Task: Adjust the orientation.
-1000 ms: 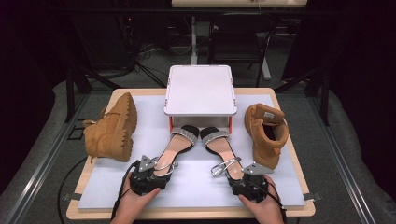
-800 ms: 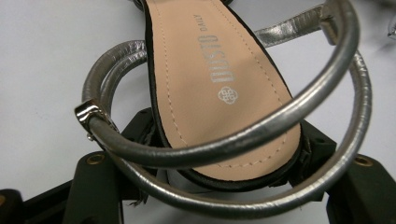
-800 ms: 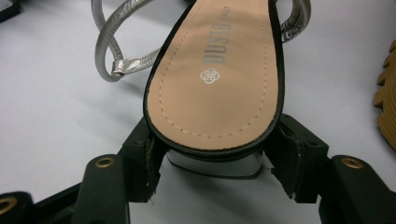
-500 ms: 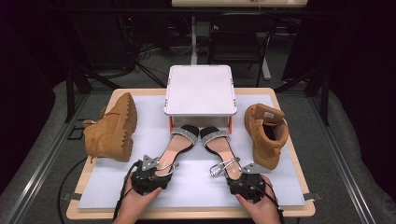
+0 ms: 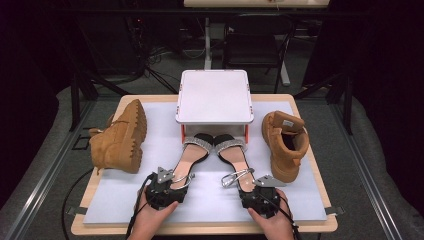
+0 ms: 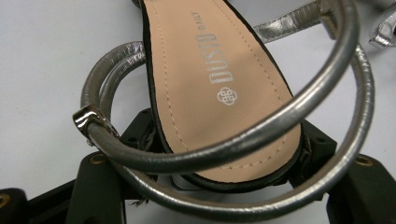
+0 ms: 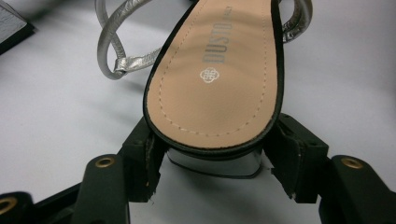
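Bare worktop (image 5: 125, 210) lies open at the near left corner and between the two heeled sandals' heels, wide enough for a gripper to pass. Farther back, the white raised platform (image 5: 214, 97) stands over the sandal toes and blocks the centre. The tan boot lying on its side (image 5: 120, 137) closes the left flank and the upright tan boot (image 5: 285, 142) the right, each leaving only a narrow lane beside the sandals

2 sandals (image 5: 192, 155) – tan insoles, silver straps; 2 tan boots (image 5: 120, 137); white stand (image 5: 214, 97); black grippers (image 5: 161, 194)
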A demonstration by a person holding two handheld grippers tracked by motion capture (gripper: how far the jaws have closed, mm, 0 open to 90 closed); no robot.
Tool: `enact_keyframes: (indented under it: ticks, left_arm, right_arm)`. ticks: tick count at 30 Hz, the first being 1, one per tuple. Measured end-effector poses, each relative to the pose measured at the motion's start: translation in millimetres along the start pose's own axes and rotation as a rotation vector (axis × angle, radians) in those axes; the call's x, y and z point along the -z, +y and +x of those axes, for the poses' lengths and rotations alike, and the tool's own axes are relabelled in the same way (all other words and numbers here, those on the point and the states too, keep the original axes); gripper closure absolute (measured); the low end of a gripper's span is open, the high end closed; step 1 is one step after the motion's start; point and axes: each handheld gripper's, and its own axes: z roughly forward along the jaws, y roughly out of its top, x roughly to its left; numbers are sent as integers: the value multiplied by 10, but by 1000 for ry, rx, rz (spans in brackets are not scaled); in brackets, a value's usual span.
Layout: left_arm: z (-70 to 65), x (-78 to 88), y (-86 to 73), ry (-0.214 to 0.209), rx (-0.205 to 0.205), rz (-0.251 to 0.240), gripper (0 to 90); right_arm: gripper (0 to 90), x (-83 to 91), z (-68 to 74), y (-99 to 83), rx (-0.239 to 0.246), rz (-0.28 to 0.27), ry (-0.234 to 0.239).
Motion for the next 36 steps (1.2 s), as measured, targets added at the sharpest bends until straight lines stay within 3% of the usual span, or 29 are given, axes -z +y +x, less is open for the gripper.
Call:
enact_keyframes:
  ticks: [9,22,36]
  left_arm:
    - [-42,-8,-4,-2,3,-3,364]
    - [-115,-22,3,-42,-10,-2,348]
    - [-198,-49,42,-29,-3,10,347]
  right_arm:
    - [393,3,30,-9,0,0,18]
    - [387,-7,96,-21,14,-4,50]
    - [386,-34,152,-2,13,-4,70]
